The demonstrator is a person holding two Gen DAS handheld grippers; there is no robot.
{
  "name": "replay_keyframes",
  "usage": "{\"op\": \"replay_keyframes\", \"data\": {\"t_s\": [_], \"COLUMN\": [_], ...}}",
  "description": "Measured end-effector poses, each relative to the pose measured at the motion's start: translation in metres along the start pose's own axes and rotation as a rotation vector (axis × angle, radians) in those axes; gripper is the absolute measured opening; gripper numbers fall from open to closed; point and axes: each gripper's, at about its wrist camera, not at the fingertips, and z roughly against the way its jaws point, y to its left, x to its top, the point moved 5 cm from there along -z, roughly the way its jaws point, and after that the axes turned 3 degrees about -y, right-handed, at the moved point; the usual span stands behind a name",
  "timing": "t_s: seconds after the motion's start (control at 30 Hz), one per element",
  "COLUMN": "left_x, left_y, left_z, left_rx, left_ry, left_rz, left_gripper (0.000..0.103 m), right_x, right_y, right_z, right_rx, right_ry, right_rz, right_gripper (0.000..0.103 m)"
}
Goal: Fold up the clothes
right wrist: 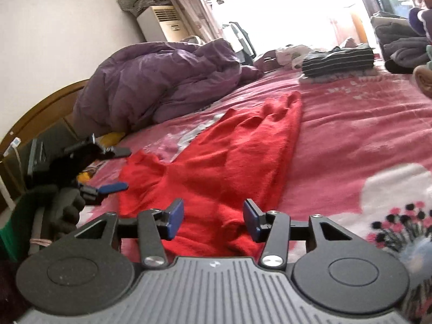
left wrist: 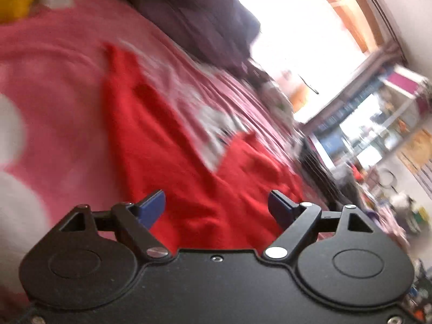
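Left tongs [left wrist: 216, 210] wide apart, right tongs [right wrist: 213, 221] seemingly parted, both empty.

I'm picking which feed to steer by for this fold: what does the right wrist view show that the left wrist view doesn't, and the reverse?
Only the right wrist view: the purple quilt heaped at the bed's far side, a folded striped stack, the white air-conditioner unit, and the left hand-held gripper seen from outside, open and empty.

Only the left wrist view, which is blurred: cluttered shelves along a wall.

Both: the red garment lying on the pink bedspread. The right hand-held gripper is also open.
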Motion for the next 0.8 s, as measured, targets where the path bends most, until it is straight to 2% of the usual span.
{"op": "replay_keyframes", "data": {"t_s": [0.07, 0.13, 0.23, 0.33, 0.5, 0.6, 0.7, 0.8], "left_x": [0.007, 0.011, 0.018, 0.030, 0.052, 0.062, 0.072, 0.079], "left_y": [0.016, 0.034, 0.057, 0.067, 0.080, 0.093, 0.101, 0.106], "left_z": [0.008, 0.014, 0.013, 0.004, -0.024, -0.037, -0.047, -0.056], "left_rx": [0.040, 0.081, 0.125, 0.092, 0.094, 0.099, 0.067, 0.052], "left_ry": [-0.033, -0.054, -0.065, -0.083, -0.092, -0.097, -0.112, -0.115], "left_rz": [0.028, 0.081, 0.153, 0.212, 0.238, 0.282, 0.319, 0.353], "left_gripper": [0.082, 0.074, 0.071, 0.064, 0.049, 0.045, 0.044, 0.039], "right_x": [-0.003, -0.007, -0.009, -0.010, -0.010, -0.009, -0.009, -0.011], "right_y": [0.008, 0.017, 0.025, 0.030, 0.025, 0.020, 0.016, 0.014], "right_z": [0.001, -0.001, -0.006, -0.007, -0.003, -0.001, 0.000, -0.002], "right_rx": [0.022, 0.044, 0.067, 0.077, 0.061, 0.046, 0.032, 0.020], "right_ry": [0.013, 0.031, 0.049, 0.064, 0.081, 0.082, 0.087, 0.094], "right_rz": [0.011, 0.027, 0.043, 0.050, 0.022, 0.004, -0.009, -0.011], "right_gripper": [0.052, 0.052, 0.052, 0.052, 0.053, 0.053, 0.053, 0.053]}}
